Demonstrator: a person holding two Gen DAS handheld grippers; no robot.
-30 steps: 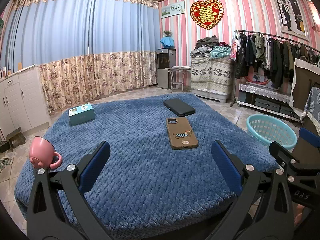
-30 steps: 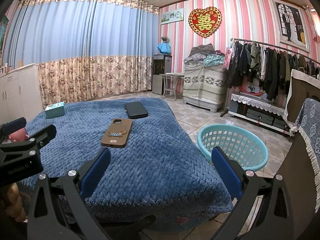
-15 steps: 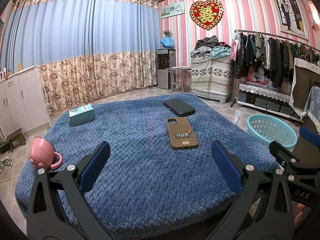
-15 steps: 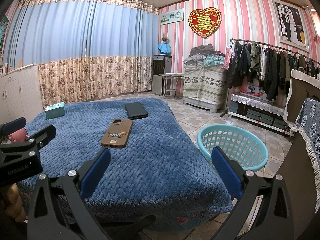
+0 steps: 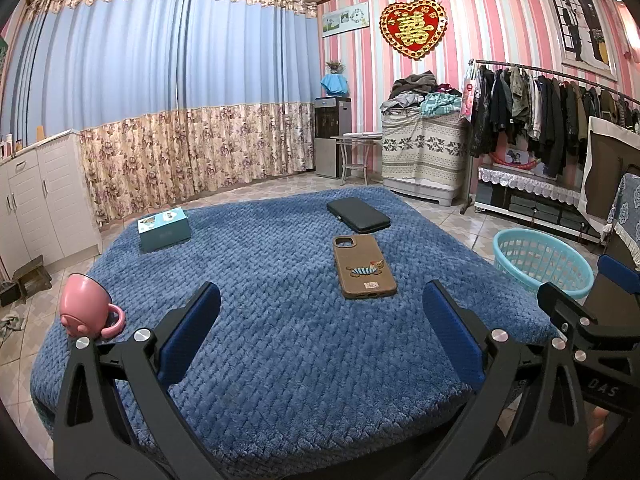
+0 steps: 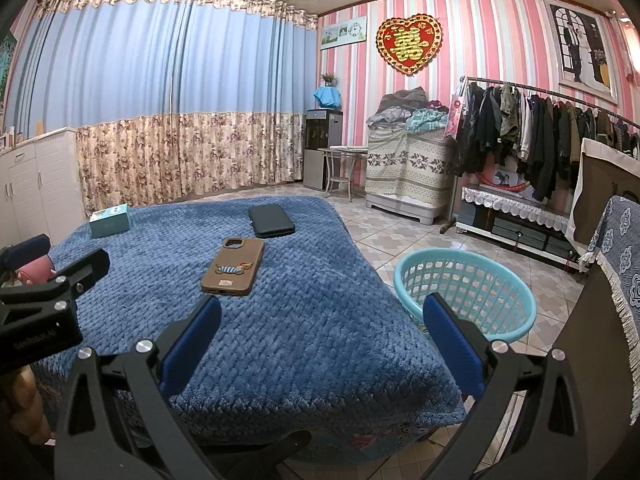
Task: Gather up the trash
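Note:
A blue-quilted table [image 5: 280, 320] carries a brown phone case [image 5: 364, 266], a black case [image 5: 358, 215], a teal box [image 5: 164, 229] and a pink mug [image 5: 86, 310] at its left edge. A turquoise basket [image 5: 542, 260] stands on the floor to the table's right. My left gripper [image 5: 320, 328] is open and empty over the near part of the table. My right gripper [image 6: 320, 332] is open and empty over the table's near right corner, beside the basket [image 6: 466, 294]. The phone case [image 6: 233, 266], black case [image 6: 271, 221] and box [image 6: 109, 221] also show in the right wrist view.
White cabinets [image 5: 36, 196] stand at the left, a clothes rack [image 5: 540, 108] and a covered pile [image 5: 424, 152] at the right wall. A chair with a blue fringed cover [image 6: 620, 280] is close on the right. Tiled floor surrounds the table.

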